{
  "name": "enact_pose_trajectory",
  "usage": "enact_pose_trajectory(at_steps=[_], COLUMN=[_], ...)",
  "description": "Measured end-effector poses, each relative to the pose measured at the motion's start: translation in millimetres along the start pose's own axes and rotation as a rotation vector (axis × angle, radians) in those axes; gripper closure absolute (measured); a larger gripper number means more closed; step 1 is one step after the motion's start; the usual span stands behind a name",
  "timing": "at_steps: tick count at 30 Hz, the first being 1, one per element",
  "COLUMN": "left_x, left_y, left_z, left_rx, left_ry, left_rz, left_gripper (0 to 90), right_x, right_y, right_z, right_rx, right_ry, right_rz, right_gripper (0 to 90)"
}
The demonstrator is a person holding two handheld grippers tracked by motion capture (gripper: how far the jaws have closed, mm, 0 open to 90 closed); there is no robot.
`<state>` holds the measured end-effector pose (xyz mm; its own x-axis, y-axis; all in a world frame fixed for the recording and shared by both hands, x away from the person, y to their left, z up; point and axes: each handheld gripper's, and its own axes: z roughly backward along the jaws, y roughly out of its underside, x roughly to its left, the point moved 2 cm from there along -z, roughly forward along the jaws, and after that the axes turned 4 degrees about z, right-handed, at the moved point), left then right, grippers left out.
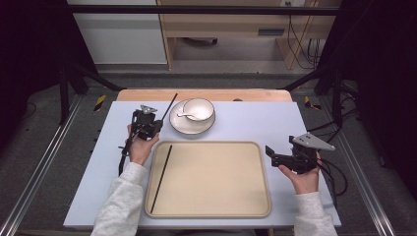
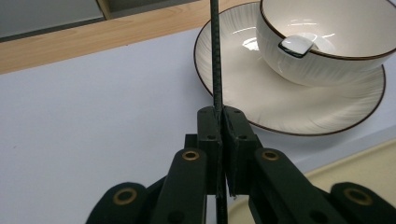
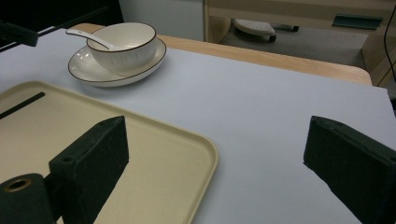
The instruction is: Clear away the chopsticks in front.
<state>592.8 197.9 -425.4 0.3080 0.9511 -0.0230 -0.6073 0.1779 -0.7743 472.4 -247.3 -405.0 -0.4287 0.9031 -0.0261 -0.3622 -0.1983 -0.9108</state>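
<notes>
My left gripper (image 1: 156,122) is shut on a thin black chopstick (image 1: 169,105), held above the table left of the plate; in the left gripper view the chopstick (image 2: 216,56) stands up from between the pressed-together jaws of the left gripper (image 2: 222,116). A second black chopstick (image 1: 161,177) lies along the left side of the beige tray (image 1: 211,182). A white bowl (image 1: 198,108) with a white spoon (image 1: 186,116) in it sits on a dark-rimmed white plate (image 1: 189,127) behind the tray. My right gripper (image 1: 280,145) is open and holds nothing, right of the tray.
The blue-grey table cover (image 1: 246,120) has bare room right of the plate and on both sides of the tray. A wooden table edge (image 1: 206,94) runs along the back. From the right gripper (image 3: 217,140), the tray corner (image 3: 205,154) lies between the jaws.
</notes>
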Motion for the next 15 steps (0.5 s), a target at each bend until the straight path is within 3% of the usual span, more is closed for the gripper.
enact_pose_trajectory(at_steps=[3,4,7,9,15], left_x=[-3.3,-7.1,-11.4,-19.0,-41.0], left_y=[4.1,7.3,10.9,17.8,36.8], left_z=[15.1,26.9,37.2,50.9,68.7], left_rx=[-0.032,-0.059,-0.073,-0.099,-0.115], left_ry=[-0.018,-0.024,-0.039,-0.041,-0.057], left_rz=[0.023,0.051,0.057,0.092,0.11], left_gripper=[85.8,85.8,85.8,85.8,85.8], right_x=[-0.2,0.0,-0.1,0.0,0.1], right_y=[-0.1,-0.3,-0.2,-0.1,-0.4], right_z=[0.7,0.9,1.1,1.5,2.3], right_rx=[-0.001,-0.003,-0.003,-0.001,-0.006], right_ry=[0.001,0.0,-0.001,-0.001,-0.004], right_rz=[-0.005,-0.008,-0.005,-0.003,-0.006], right_gripper=[7.0,7.0,7.1,7.1,7.2])
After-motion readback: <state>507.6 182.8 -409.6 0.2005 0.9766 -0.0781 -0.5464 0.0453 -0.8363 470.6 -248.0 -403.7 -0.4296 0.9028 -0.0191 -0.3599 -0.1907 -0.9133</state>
